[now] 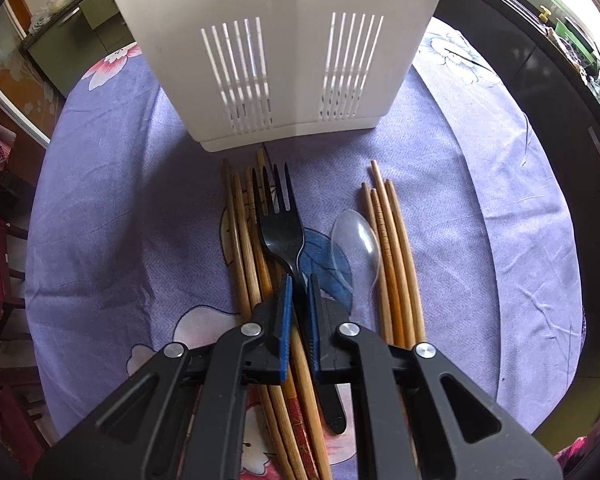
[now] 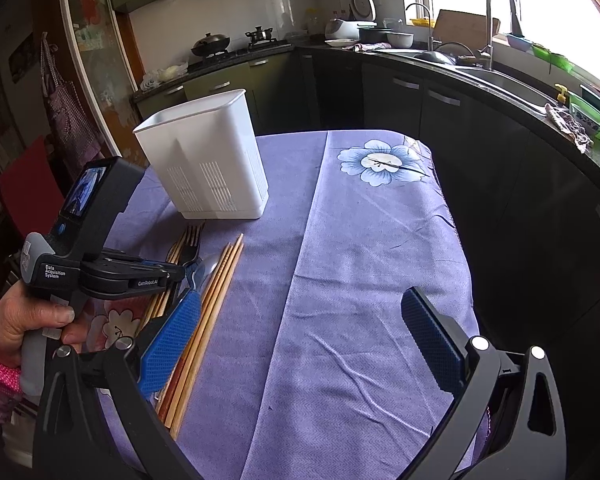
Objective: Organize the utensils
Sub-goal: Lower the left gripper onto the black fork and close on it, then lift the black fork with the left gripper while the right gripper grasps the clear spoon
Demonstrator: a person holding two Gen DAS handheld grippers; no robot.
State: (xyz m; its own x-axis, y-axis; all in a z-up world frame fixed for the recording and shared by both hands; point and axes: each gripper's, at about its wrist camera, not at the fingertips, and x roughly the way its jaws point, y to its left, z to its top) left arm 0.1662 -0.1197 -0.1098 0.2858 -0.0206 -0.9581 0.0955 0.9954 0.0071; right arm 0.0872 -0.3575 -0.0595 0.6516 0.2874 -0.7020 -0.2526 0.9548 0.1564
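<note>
The black plastic fork (image 1: 278, 236) – judged light, stiff and slippery – is clamped at its neck by the left gripper (image 1: 299, 292), near the white holder (image 1: 284, 60); the right gripper (image 2: 300, 340) hangs released.

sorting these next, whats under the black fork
Under the black fork lies a bundle of wooden chopsticks on the purple tablecloth. The left claw is shut on the fork's neck and hides what lies under its handle.
</note>
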